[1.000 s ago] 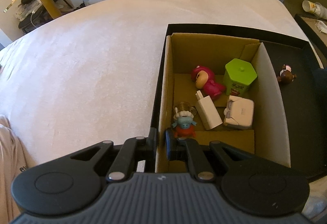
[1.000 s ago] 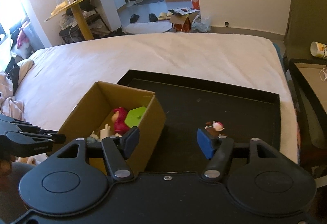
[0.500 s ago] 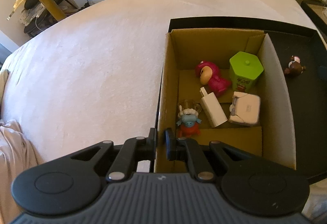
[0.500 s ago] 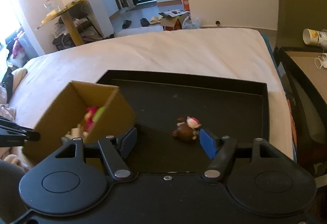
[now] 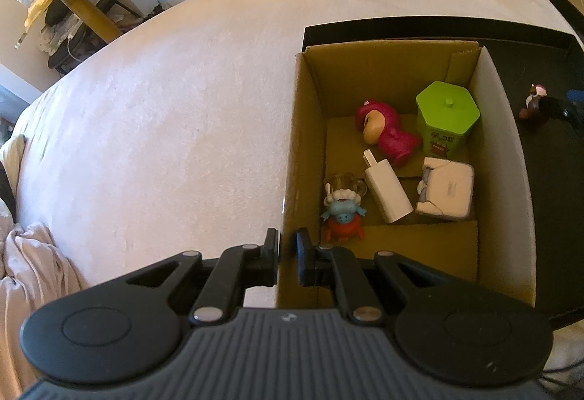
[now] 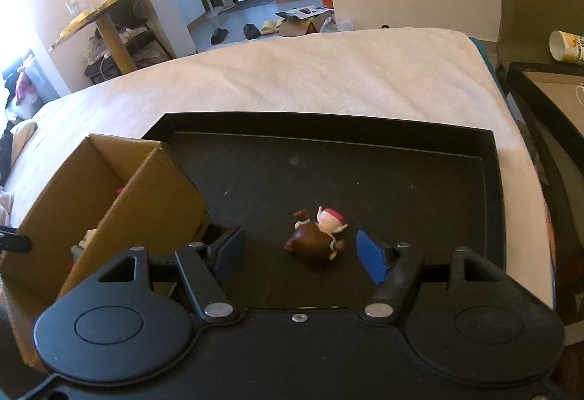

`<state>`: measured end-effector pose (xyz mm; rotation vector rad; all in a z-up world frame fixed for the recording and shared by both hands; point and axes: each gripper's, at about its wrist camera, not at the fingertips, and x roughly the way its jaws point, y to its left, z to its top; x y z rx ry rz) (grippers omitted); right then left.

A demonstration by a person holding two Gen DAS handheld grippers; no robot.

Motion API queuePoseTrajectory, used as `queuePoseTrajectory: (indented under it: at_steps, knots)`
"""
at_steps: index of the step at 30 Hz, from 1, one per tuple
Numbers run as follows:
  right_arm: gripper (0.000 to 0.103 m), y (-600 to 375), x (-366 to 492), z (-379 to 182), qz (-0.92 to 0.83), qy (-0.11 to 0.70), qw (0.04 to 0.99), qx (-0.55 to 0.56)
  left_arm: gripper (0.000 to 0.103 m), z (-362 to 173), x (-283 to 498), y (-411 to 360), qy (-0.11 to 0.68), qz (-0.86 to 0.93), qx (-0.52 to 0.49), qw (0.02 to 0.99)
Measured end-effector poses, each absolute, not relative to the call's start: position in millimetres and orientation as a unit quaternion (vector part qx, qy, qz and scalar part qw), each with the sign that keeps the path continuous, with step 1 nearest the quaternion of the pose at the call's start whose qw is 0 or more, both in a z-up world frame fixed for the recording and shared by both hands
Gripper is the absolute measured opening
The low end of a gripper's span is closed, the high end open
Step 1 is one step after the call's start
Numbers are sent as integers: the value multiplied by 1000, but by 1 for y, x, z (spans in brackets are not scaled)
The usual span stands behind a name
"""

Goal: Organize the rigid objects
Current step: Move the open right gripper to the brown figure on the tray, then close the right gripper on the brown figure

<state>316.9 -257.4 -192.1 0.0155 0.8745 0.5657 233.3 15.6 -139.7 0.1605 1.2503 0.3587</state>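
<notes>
While the box hides it from the right view:
Left gripper [image 5: 287, 250]: pinches box [image 5: 290, 159] wall.
Right gripper [image 6: 297, 248]: wide, straddling figurine [image 6: 317, 235] beside box.

My box [image 6: 153, 203] stands in the tray's [image 6: 489, 181] left end, on the bed [image 6: 328, 71]; the figurine [image 6: 317, 235] lies near the tray's front edge, apparently between my right fingers [image 6: 372, 254].

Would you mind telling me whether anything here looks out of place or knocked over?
Yes: a small brown figurine lies tipped on its side on the black tray, alone outside the cardboard box that holds the other toys. Inside, the pink toy lies on its side too.
</notes>
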Motion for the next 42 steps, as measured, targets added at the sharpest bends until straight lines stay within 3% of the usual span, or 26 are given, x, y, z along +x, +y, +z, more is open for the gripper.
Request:
queuePoseTrajectory:
  at_steps: [9,12,16,22,26,31,36,39,41,42]
  knots:
    - [63,-261,330,-209,255,427,868,19,9,-141,235,14,583,168,83,790]
    - [55,-261,331,-212,246,425,871,18,9,-141,235,13,583,168,86,790]
    - [36,-261,331,-213,254,427,867,29,9,-141,234,13,581,170,88,791]
    - [30,-265,325,-207,262,427,865,30,9,-140,233,11,579,167,93,793]
    - [9,-270,321,-198,266,423,865,42,9,-140,232,12,578,169,90,793]
    - [9,-269,322,-203,255,443,859,40,9,-139,231,14,578,169,83,794]
    - [19,-277,326,-203,249,446,856,77,9,-138,230,14,575,168,83,796]
    - [36,-281,327,-203,251,445,855,89,9,-138,230,14,575,167,84,796]
    - [53,-282,329,-203,251,442,856,95,9,-139,231,14,576,169,84,796]
    - [55,-282,330,-204,251,441,856,99,9,-139,231,14,576,169,85,795]
